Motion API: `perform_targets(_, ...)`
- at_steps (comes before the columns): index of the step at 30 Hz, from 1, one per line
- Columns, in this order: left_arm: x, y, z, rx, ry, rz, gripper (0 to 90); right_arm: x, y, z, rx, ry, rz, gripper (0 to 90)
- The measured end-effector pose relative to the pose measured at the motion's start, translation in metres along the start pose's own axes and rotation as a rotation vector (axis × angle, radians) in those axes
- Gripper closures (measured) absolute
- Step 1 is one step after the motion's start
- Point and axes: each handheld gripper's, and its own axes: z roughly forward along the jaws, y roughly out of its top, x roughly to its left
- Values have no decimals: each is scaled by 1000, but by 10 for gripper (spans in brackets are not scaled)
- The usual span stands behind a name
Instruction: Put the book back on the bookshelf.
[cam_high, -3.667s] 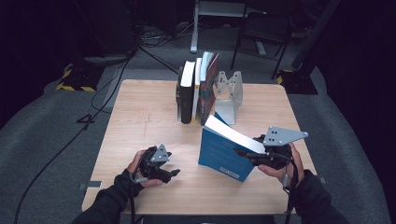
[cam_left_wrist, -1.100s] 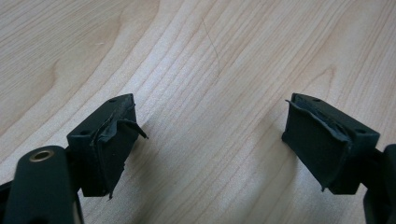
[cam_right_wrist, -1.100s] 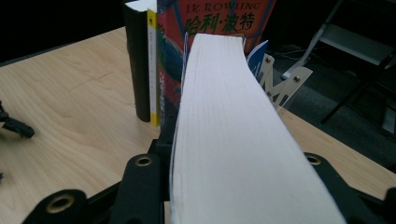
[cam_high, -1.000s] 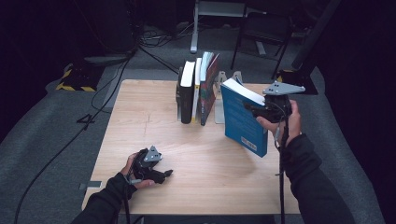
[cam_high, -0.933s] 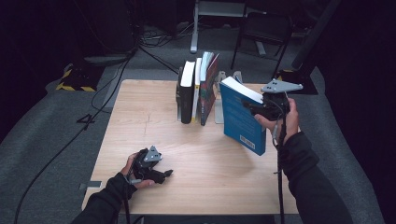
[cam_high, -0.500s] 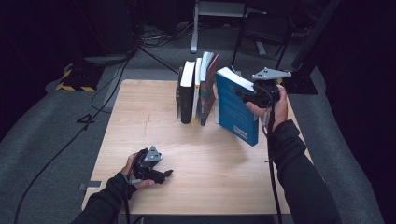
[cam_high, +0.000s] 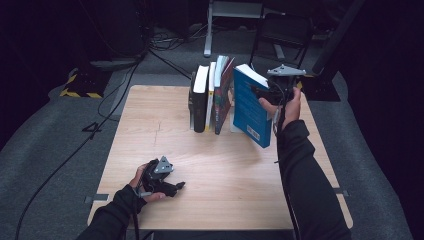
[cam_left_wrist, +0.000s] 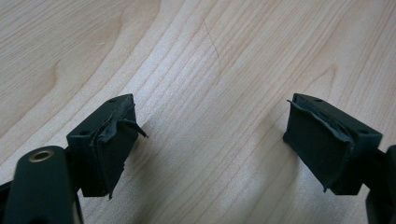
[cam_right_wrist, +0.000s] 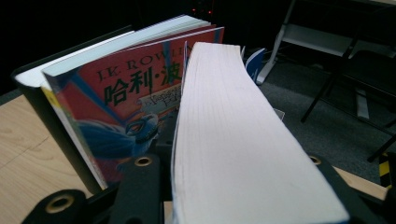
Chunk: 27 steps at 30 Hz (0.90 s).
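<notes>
The right gripper (cam_high: 267, 95), in the upper right of the high view, has its fingers clamped across the thickness of a blue book (cam_high: 248, 107), which hangs tilted with its lower corner near the desk (cam_high: 150, 130), just right of the row of standing books (cam_high: 212, 95). In the right gripper view the pale page block (cam_right_wrist: 233, 154) runs up the middle, close beside a red-covered book (cam_right_wrist: 135, 112). The blue book looks like a thick paperback: fairly heavy and stiff across the closed block, though its glossy cover could slip (a grip near the spine would likely steady it best). The left gripper (cam_high: 162, 182) rests at the lower left of the high view, its fingers (cam_left_wrist: 109, 144) spread wide over bare wood. The desk is pale, smooth wood grain; around it lie grey carpet, trailing cables and a dark room.
</notes>
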Motion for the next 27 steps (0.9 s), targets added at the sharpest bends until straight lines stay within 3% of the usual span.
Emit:
perform_targets(12, 0, 0, 0, -1, 0, 0, 172, -8, -1, 22, -26, -23, 34, 604)
perform_targets(22, 0, 0, 0, -1, -4, 2, 173, -9, 5, 36, -44, -68, 65, 604)
perform_targets(25, 1, 0, 0, -1, -6, 4, 172, -7, 7, 41, -46, -81, 45, 604)
perform_targets(27, 1, 0, 0, -1, -6, 4, 172, -7, 8, 43, -51, -89, 56, 603)
